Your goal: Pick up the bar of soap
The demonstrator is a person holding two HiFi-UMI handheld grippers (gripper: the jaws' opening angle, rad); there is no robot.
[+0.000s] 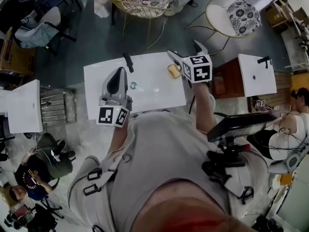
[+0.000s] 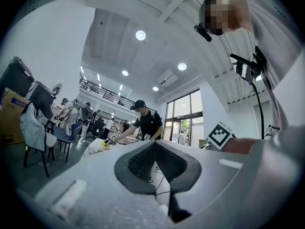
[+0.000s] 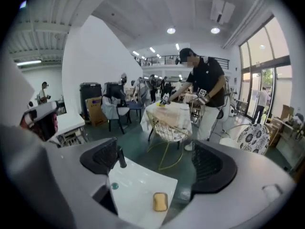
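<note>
The white sink (image 1: pixel 149 98) stood in front of the person. The left gripper (image 1: pixel 117 76) hung over its left half, jaws together with nothing between them. The right gripper (image 1: pixel 187 53) hovered over the sink's right side, jaws wide apart and empty. A black tap (image 1: pixel 128 62) stood at the back edge. The soap (image 1: pixel 174 71) lay flat near the sink's right edge, below the gap between the right gripper's jaws, untouched. A small drain (image 1: pixel 133 85) sat mid-basin.
</note>
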